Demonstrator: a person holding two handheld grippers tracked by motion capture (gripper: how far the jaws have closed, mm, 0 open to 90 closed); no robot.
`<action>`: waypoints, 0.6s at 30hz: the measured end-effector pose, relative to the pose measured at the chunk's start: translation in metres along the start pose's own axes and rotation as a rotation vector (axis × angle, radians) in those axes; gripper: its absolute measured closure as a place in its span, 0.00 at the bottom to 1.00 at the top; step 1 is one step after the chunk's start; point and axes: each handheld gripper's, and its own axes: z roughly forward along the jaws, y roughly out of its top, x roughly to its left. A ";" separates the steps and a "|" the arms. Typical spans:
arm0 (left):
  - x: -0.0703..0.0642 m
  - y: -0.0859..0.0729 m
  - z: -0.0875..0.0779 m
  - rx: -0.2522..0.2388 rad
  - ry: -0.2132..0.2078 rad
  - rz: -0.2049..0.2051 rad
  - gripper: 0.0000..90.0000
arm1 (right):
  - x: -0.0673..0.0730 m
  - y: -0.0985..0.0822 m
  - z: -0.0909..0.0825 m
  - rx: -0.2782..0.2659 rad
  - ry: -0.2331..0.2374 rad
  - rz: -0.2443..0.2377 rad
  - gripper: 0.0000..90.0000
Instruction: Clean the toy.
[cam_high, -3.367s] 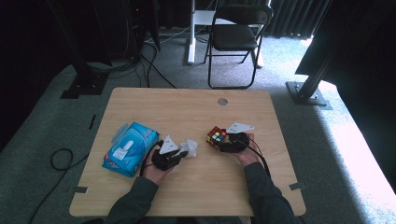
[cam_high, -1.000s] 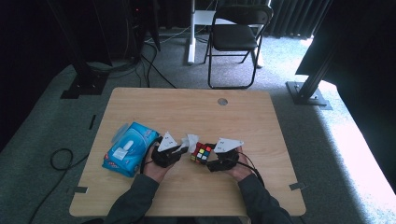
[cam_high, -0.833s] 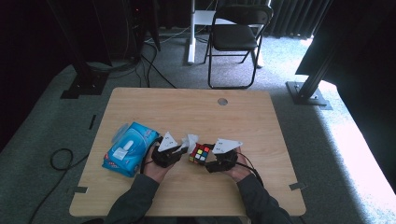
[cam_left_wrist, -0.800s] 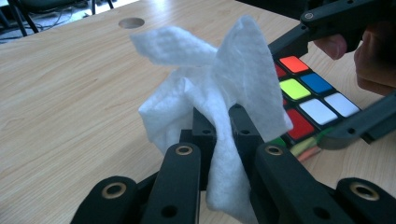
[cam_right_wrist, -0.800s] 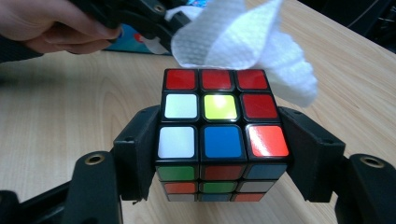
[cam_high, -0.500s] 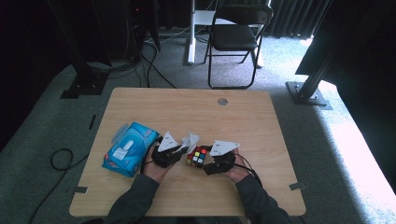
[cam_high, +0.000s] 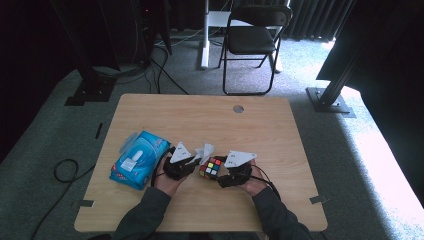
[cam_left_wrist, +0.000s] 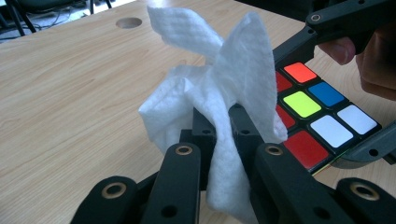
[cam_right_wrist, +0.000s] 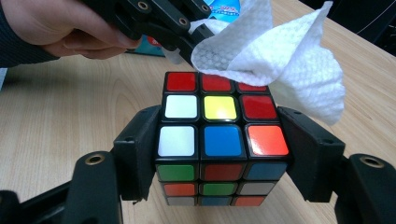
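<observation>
Your right tool (cam_right_wrist: 219, 154) is clenched on the multicoloured plastic puzzle cube (cam_right_wrist: 218, 140), one jaw flat against each side face; in the high view the cube (cam_high: 211, 166) sits at lower centre of the frame, just above the pale wooden desk (cam_high: 260, 125). Your left tool (cam_left_wrist: 223, 123) grips a crumpled white textured wipe (cam_left_wrist: 219, 88), bunched between its jaws. In the right gripper view the wipe (cam_right_wrist: 275, 56) lies on the far edge of the cube's top face, across the red row.

Judged step: wiping the cube's top face. Next, draw the wipe across the top stickers toward the near edge while you hold the cube steady; then turn the cube to present a fresh face.

Farther left in the high view lies a blue soft pack of wipes (cam_high: 139, 159).
</observation>
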 end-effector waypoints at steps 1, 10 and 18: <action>0.000 0.000 0.000 0.003 0.000 0.002 0.93 | 0.000 0.000 0.000 0.000 -0.001 -0.001 0.38; 0.000 -0.002 0.003 0.017 -0.005 -0.002 0.93 | -0.002 0.000 -0.002 -0.008 -0.010 0.014 0.38; -0.001 -0.007 0.010 0.053 -0.012 -0.001 0.93 | -0.003 0.001 -0.006 -0.029 -0.006 0.022 0.38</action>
